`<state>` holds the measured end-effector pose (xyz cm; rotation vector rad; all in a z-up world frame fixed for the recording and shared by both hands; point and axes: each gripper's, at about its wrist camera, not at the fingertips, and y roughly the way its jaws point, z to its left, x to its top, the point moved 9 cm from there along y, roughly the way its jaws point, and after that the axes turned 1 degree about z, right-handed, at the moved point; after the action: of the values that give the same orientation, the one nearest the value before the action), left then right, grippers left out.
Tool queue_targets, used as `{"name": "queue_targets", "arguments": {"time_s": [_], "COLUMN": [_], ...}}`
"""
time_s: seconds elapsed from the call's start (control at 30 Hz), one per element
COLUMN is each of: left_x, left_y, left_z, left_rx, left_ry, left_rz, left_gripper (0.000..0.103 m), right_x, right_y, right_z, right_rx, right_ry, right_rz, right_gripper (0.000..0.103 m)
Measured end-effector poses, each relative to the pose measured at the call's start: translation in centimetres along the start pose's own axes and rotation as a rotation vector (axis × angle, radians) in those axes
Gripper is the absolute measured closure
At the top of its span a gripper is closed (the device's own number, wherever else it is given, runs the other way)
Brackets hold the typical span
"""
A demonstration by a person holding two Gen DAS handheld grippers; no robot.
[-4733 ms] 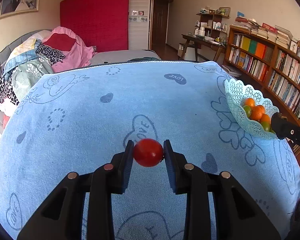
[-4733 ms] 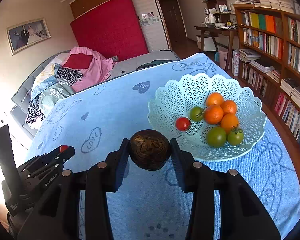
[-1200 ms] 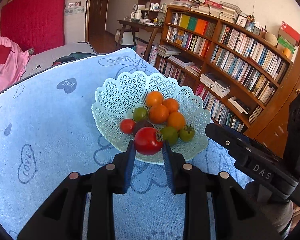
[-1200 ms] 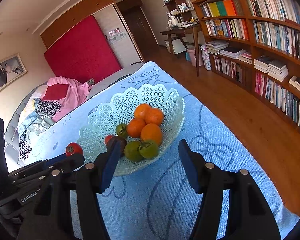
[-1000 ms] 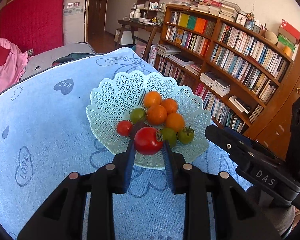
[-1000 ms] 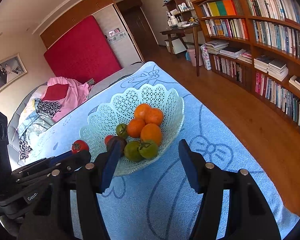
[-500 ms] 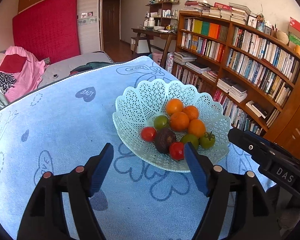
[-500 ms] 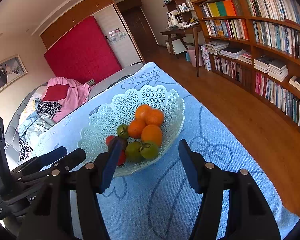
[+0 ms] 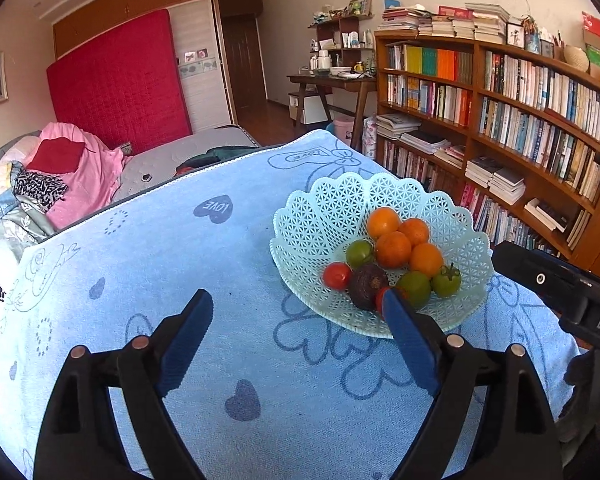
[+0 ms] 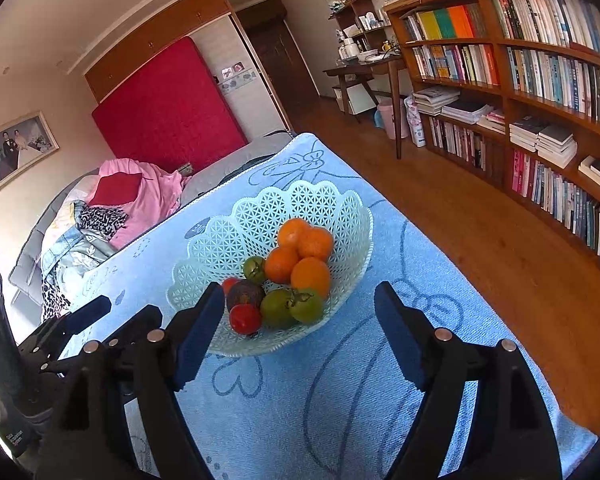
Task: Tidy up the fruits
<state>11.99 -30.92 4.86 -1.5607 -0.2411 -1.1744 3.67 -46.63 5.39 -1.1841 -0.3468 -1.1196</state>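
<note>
While mouth-up, basket (image 9: 340, 200) full of round fruits (image 9: 392, 249)

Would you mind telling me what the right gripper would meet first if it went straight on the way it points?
Most likely the near rim of the lattice fruit basket, just ahead of the open right gripper; depth is uncertain.

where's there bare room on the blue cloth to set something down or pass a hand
The blue cloth lies bare from the lattice basket across to the bed side, and in front of the basket. The basket's far half is bare too. Its near half is crowded: oranges, green tomatoes, red tomato, dark fruit.
</note>
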Motion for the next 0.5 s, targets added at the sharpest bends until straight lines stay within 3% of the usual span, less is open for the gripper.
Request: {"name": "queue_targets", "arguments": {"time_s": [0.5], "left_x": [0.0], "left_y": [-2.1], "left_z": [1.7], "left_rx": [0.113], "left_ry": [0.019], "left_rz": [-0.050], "left_gripper": [0.013], "right_x": [0.1], "right_y": [-1.1], "right_z": [1.1], "right_rx": [-0.010], "right_ry": [-0.036], "right_rz": [0.001], "right_gripper": [0.007]}}
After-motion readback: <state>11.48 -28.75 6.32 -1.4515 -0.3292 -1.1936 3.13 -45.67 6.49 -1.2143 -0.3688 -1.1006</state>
